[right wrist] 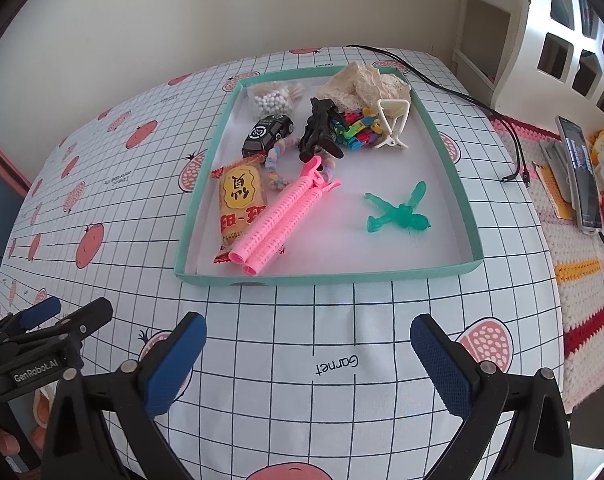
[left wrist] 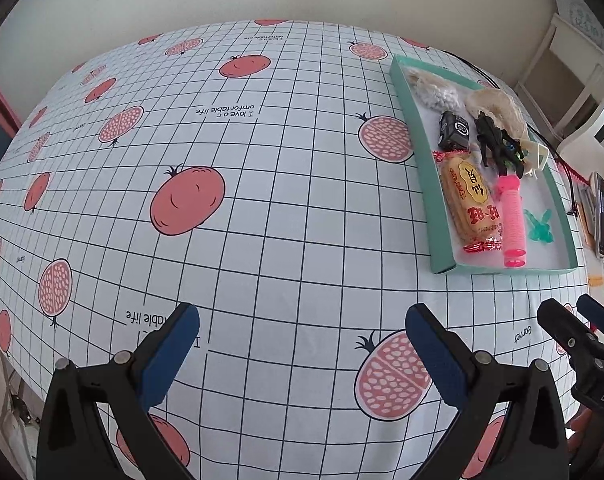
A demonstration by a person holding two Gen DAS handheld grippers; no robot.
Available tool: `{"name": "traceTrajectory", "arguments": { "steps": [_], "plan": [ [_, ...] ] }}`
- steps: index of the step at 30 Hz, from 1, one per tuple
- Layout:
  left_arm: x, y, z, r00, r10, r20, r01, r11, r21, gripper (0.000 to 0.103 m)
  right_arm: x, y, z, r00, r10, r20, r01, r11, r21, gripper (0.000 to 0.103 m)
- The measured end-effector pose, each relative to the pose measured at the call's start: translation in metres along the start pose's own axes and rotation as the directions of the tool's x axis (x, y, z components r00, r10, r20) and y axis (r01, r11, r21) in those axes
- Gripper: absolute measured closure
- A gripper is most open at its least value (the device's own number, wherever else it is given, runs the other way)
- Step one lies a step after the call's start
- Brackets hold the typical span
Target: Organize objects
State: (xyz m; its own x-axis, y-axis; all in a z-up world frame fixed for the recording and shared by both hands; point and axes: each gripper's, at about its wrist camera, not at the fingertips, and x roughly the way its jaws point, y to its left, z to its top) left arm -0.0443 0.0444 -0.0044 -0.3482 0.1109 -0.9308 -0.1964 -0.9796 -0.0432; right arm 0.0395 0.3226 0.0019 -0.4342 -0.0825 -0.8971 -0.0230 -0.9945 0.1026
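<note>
the left gripper [left wrist: 302, 322] is seen at the bottom of its view with fingers spread wide and nothing between them, above the gridded tablecloth [left wrist: 261, 184]. the right gripper [right wrist: 308, 334] is likewise held apart and empty at the bottom of its frame. the teal tray [right wrist: 468, 216] is found in the upper centre of the right view, holding a pink hair roller [right wrist: 279, 218], a snack packet [right wrist: 241, 208], a black toy car [right wrist: 267, 134] and a green dragonfly toy [right wrist: 400, 214].

My tablecloth [right wrist: 302, 340] was white with a dark grid and pink pomegranates; the tray [right wrist: 326, 278] teal-rimmed, holding a pink curler [right wrist: 277, 220] and green dragonfly [right wrist: 398, 214].
</note>
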Motion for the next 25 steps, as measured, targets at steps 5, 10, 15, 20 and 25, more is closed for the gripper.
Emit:
{"name": "traceTrajectory", "arguments": {
  "steps": [5, 10, 15, 20, 25],
  "plan": [
    [0.0011, 0.0006, -0.0004, 1.000, 0.000, -0.002, 0.000, 1.000, 0.001, 0.000, 0.0010, -0.0001, 0.0001, 1.000, -0.003, -0.002, 0.003, 1.000, 0.003, 0.000],
    [0.0033, -0.0002, -0.0003, 1.000, 0.006, -0.005, -0.006, 1.000, 0.002, 0.000, 0.0018, -0.0019, 0.0007, 1.000, -0.006, -0.003, 0.006, 1.000, 0.007, 0.000],
    [0.0046, 0.0000, 0.0003, 1.000, 0.011, -0.005, -0.011, 1.000, 0.001, 0.000, 0.0023, -0.0014, 0.0007, 1.000, -0.007, -0.004, 0.007, 1.000, 0.007, 0.000],
    [0.0045, 0.0000, 0.0019, 1.000, 0.017, -0.003, -0.017, 1.000, 0.001, 0.000, 0.0024, -0.0009, 0.0003, 1.000, -0.008, -0.004, 0.008, 1.000, 0.008, 0.000],
    [0.0038, -0.0001, 0.0027, 1.000, 0.017, 0.001, -0.017, 1.000, 0.003, 0.000, 0.0026, -0.0014, 0.0004, 1.000, -0.008, -0.005, 0.008, 1.000, 0.008, 0.000]
  ]
}}
